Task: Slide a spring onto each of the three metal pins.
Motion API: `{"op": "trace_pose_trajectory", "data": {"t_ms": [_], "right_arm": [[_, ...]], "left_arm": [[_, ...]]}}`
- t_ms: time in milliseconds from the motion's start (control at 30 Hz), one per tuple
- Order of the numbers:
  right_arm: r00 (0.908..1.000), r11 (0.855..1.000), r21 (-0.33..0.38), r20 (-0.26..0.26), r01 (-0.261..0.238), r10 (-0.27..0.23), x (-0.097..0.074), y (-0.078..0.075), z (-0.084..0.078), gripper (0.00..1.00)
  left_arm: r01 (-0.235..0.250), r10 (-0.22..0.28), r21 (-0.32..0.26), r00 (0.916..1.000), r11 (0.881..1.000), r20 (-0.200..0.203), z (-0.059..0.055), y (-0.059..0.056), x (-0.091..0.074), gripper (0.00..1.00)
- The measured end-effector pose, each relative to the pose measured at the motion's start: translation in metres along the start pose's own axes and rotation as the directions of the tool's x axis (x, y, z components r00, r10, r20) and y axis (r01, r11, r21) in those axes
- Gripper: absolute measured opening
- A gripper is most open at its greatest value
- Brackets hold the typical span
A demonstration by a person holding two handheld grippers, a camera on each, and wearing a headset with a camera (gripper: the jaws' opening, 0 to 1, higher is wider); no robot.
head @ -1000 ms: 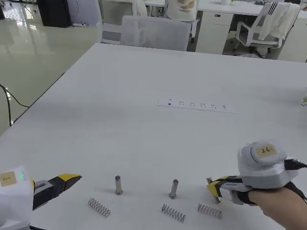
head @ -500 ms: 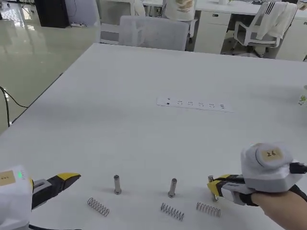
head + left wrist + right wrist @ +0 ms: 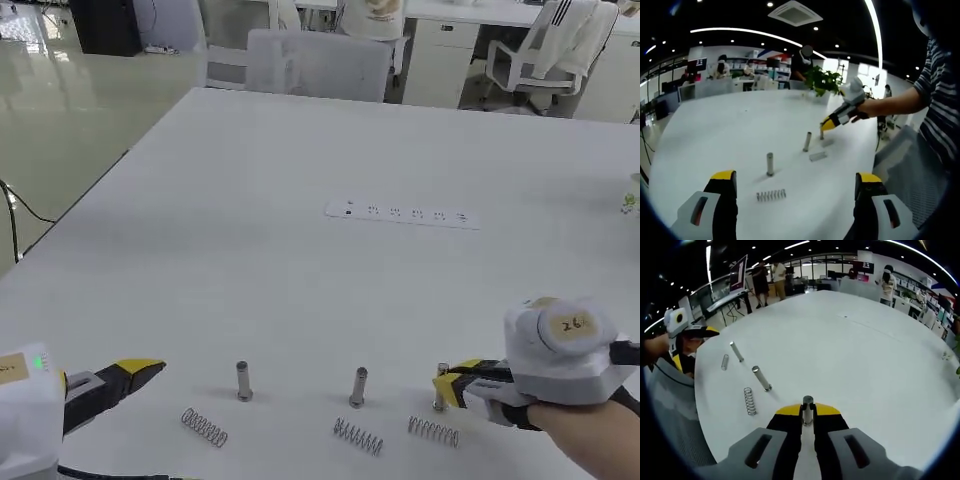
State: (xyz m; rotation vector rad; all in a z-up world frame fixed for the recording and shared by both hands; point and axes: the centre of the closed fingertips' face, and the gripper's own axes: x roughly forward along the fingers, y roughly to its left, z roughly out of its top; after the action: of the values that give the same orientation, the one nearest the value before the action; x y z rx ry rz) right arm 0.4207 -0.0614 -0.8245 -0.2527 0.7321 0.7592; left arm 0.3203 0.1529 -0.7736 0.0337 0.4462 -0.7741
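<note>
Three metal pins stand upright in a row near the front edge of the white table (image 3: 300,250), shafts bare: left pin (image 3: 243,381), middle pin (image 3: 359,387), right pin (image 3: 441,388). Three springs lie flat on the tabletop, one just in front of each pin and apart from it: left spring (image 3: 204,427), middle spring (image 3: 358,438), right spring (image 3: 433,431). The right gripper (image 3: 450,385) reaches in low from the right, carried in the person's hand. Its yellow-tipped jaws are drawn narrow and clamp the right pin. In the right gripper view the pin's rounded top sits pinched between the two tips, with the middle pin and middle spring beyond it to the left. Whether the foot of the clamped pin rests on the table or is raised, cannot tell. The left gripper (image 3: 145,370) is at the lower left of the head view. It points along the row toward the left pin, near it but apart, and touches nothing. In the left gripper view its jaws stand wide apart with nothing between them. The left spring and left pin lie ahead, in line with the gap. A white power strip (image 3: 402,214) lies flat farther back at mid-table, well apart from the row. A grey office chair (image 3: 320,65) stands behind the far edge of the table.
</note>
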Motion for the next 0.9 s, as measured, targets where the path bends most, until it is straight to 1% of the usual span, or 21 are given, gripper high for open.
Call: {"op": "trace_pose_trajectory", "data": {"t_ms": [100, 200, 400, 667, 900], "right_arm": [[1.0000, 1.000, -0.022, -0.002, 0.008, -0.008, -0.0026, 0.0016, -0.0024, 0.05], [0.9999, 1.000, -0.027, -0.004, 0.010, -0.010, -0.0037, 0.0017, -0.0027, 0.05], [0.9999, 1.000, 0.003, -0.007, 0.009, -0.009, -0.0059, 0.0017, -0.0049, 0.05], [0.9999, 1.000, 0.004, -0.013, 0.009, -0.009, -0.0060, 0.0025, -0.0072, 0.06], [1.0000, 1.000, 0.023, -0.006, 0.008, -0.008, -0.0072, 0.0011, -0.0074, 0.09]], "left_arm": [[0.000, 0.000, -0.001, 1.0000, 1.000, 0.002, 0.0003, -0.0004, 0.0001, 0.95], [0.000, 0.000, 0.001, 1.0000, 1.000, 0.000, -0.0004, -0.0007, 0.0004, 0.95], [-0.001, 0.001, -0.002, 1.0000, 1.000, 0.003, 0.0002, -0.0014, 0.0007, 0.95], [-0.001, 0.001, -0.003, 1.0000, 1.000, 0.000, -0.0009, -0.0019, 0.0004, 0.95], [-0.001, 0.001, -0.002, 1.0000, 1.000, 0.002, 0.0005, -0.0022, 0.0005, 0.95]]}}
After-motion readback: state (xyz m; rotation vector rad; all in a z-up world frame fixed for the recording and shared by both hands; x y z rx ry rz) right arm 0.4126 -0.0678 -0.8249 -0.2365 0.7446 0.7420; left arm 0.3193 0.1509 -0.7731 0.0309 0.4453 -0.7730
